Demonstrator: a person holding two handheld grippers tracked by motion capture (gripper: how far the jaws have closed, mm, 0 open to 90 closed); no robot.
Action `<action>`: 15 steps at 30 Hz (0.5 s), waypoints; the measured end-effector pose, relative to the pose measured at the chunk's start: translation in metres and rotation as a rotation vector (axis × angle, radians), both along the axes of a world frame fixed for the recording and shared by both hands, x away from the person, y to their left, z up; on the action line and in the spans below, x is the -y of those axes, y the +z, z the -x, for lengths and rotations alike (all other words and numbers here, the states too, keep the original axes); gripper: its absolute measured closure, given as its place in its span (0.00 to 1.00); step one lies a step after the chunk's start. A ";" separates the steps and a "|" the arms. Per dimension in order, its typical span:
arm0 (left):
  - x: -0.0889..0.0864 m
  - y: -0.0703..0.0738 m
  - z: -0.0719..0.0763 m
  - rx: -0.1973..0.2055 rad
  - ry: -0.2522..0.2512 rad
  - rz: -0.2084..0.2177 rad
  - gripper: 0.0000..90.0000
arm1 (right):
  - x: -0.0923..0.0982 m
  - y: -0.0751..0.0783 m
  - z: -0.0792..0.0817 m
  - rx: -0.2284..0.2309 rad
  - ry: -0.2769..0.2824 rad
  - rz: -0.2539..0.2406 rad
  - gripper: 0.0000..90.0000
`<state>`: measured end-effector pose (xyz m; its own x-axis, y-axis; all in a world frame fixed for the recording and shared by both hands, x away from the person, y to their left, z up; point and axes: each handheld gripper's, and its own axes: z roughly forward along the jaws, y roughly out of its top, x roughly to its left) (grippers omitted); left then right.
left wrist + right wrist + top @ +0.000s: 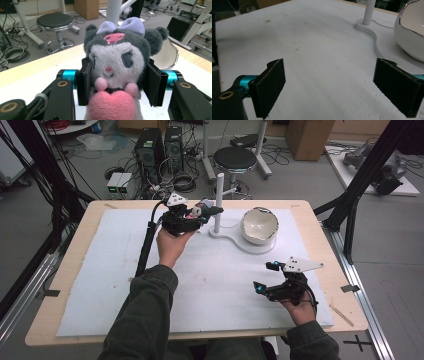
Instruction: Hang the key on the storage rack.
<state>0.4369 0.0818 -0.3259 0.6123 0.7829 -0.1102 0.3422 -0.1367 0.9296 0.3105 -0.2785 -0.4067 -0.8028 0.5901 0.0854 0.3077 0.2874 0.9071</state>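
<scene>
A small plush toy [117, 62] with a grey hood, white face, lilac bow and pink heart sits squeezed between my left gripper's [118, 83] black pads. In the high view the left gripper [202, 214] holds the plush toy [201, 210] up at the far middle of the table, next to a white upright post [219, 200]. The post stands on a white base [235, 239] that also carries a white bowl-like shell [259, 225]. My right gripper [264, 276] hovers near the front right with its jaws wide apart; the right gripper view shows nothing between its pads [270, 87].
A white mat [100, 270] covers most of the wooden table [75, 230]. Beyond the table's far edge stand a black stool [235, 159], computer towers [152, 147] and tangled cables. A black frame leg [360, 175] rises at the right.
</scene>
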 end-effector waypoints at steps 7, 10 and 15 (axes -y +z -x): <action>-0.001 -0.005 0.001 -0.007 0.005 -0.018 0.53 | 0.000 0.000 0.000 0.001 0.000 0.000 0.11; -0.001 -0.007 0.001 -0.007 0.007 -0.013 0.52 | 0.000 0.000 0.000 0.002 -0.001 -0.001 0.11; -0.002 -0.014 0.002 -0.020 0.012 -0.033 0.52 | 0.000 0.000 0.000 0.002 0.000 -0.001 0.11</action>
<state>0.4352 0.0835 -0.3399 0.6009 0.7935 -0.0963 0.3623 -0.1629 0.9177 0.3106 -0.2787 -0.4066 -0.8027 0.5904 0.0845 0.3062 0.2864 0.9078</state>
